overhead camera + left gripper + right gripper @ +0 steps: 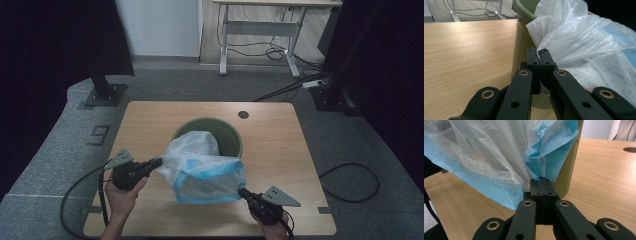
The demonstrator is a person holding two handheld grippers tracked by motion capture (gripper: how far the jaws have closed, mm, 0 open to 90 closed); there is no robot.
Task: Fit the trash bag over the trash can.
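Wooden table point(150, 125) on grey carpet, w/ a green bin point(231, 136) standing at its centre, just ahead of both grippers. Left gripper point(159, 162) has jaws pressed together, pinching the clear plastic bag point(200, 165) at its left edge. Right gripper point(242, 191) likewise clamped on the bag's blue-banded rim, so the bag hangs stretched btwn the two, partly over the bin's mouth.

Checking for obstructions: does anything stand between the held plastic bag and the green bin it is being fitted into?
Nothing visible does. Both grippers, left gripper and right gripper, pinch the plastic bag, which already hangs partly inside the green bin.
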